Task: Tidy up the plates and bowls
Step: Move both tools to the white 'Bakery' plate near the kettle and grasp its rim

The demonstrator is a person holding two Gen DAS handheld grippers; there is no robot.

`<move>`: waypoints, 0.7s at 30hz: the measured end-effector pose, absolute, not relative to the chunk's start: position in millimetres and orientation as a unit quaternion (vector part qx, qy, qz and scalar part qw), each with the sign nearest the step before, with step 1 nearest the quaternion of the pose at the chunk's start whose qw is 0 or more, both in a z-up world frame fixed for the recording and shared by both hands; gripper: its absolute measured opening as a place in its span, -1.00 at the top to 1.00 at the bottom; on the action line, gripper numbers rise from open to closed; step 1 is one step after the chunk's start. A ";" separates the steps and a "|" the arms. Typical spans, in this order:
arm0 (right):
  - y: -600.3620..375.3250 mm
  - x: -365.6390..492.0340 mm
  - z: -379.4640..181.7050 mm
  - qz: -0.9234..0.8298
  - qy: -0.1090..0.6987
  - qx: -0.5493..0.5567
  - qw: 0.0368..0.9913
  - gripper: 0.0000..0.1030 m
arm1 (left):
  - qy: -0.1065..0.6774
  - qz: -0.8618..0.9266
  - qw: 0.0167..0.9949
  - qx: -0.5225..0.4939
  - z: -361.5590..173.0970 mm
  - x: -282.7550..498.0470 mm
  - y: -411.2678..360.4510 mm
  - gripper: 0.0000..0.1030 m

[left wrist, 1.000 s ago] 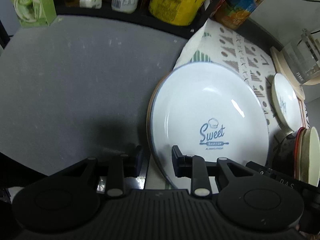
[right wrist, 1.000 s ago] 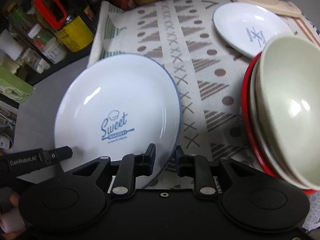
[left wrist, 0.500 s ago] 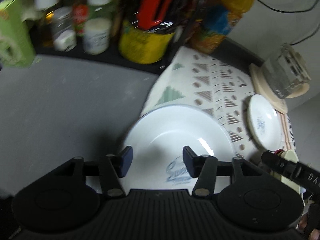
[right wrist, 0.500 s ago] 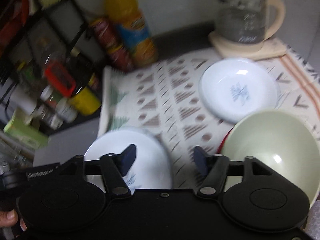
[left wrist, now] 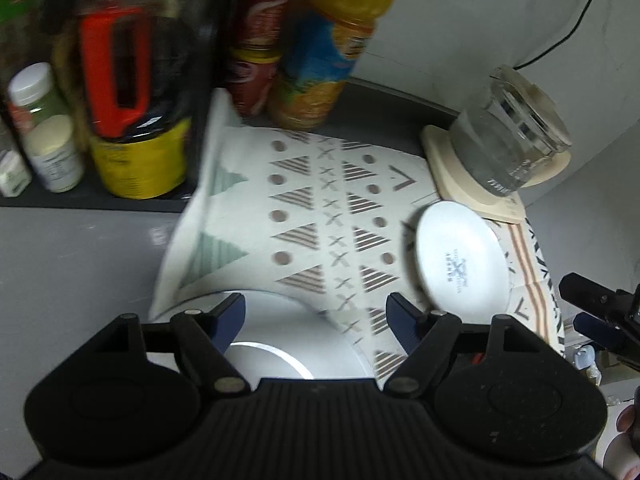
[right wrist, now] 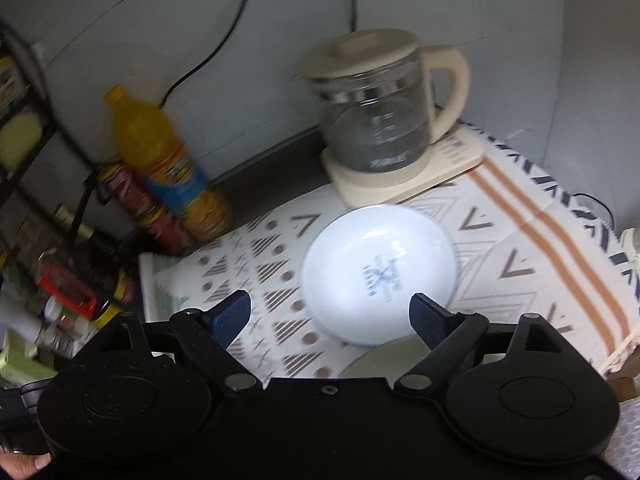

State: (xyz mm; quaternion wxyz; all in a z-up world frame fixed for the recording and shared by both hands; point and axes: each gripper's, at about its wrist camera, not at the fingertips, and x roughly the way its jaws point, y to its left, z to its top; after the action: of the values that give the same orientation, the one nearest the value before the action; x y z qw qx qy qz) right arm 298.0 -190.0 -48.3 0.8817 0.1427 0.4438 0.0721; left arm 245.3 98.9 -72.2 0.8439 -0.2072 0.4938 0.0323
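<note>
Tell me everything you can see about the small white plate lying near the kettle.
The small white plate is round and shallow, with a glossy glazed look and a thin darker line along its rim. A small dark blue printed mark sits at its centre, too blurred to read. It lies flat and right way up on the patterned cloth, just in front of the cream base of the glass kettle. It holds nothing. Neither gripper touches it; the right gripper, jaws wide open, hangs on the near side of it.

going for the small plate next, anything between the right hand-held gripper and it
Nothing visible. The right hand-held gripper is open, and the small plate lies on the patterned cloth just ahead of its fingertips. The kettle stands behind the plate.
</note>
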 end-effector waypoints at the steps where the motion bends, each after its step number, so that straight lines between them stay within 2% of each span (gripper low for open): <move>1: -194.8 300.5 -49.4 0.068 0.445 0.144 0.881 -0.70 | 0.494 0.026 0.845 -0.205 -72.9 250.6 93.8 -0.47; 16: -264.1 356.7 -106.2 0.039 0.499 0.161 0.851 -0.68 | 0.519 -0.006 0.834 -0.186 -105.8 322.3 17.3 -0.46; 21: -281.3 377.0 -127.5 0.048 0.531 0.172 0.828 -0.45 | 0.529 -0.001 0.826 -0.193 -121.2 340.0 0.9 -0.45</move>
State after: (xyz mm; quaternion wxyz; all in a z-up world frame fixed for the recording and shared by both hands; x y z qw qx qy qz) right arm 377.0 -281.3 -127.5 0.8283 0.1723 0.5309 0.0477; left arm 340.0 0.9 -121.2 0.8260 -0.1933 0.5295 -0.0009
